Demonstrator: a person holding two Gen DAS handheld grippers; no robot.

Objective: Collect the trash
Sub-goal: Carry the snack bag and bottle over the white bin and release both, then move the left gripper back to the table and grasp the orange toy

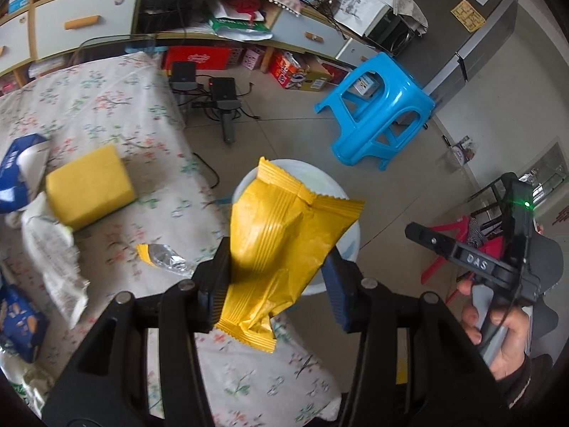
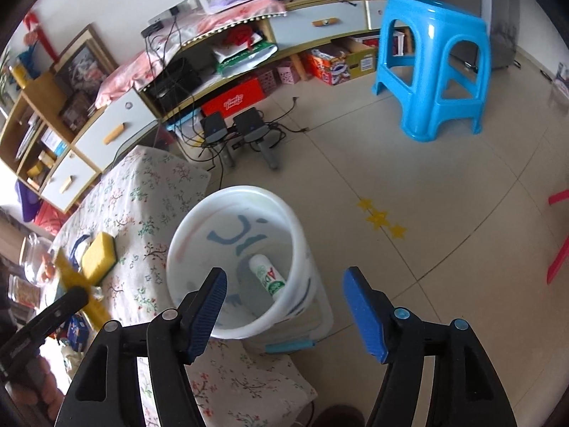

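Two black two-finger claws with blue ribbed pads appearing, one per wrist view. Left claw clenching on a crinkled yellow foil snack wrapper, pads pinching its lower half, upper end with the crimped seal fanning out over the rim of a round white plastic bucket. Right claw standing wide apart, gripping nothing, touching nothing, hovering above the same bucket, which is standing on the pale tiled floor just beside the table edge. Lying inside the bucket, tilted against its wall: a white cylindrical plastic bottle with green and red print.

Resting on the table's white floral cloth: a rectangular yellow sponge block, soft-edged and matte; a torn scrap of silver foil with a yellow edge, creased and shiny; crumpled white printed paper wrapping; a torn blue and white carton at the left edge. Sponge lying near the foil scrap but apart from it, touching the white wrapping.

Standing well apart on the floor: a glossy blue moulded plastic stool, also showing upright in the right view. Lining the far wall: a low wooden cabinet with white drawer fronts.
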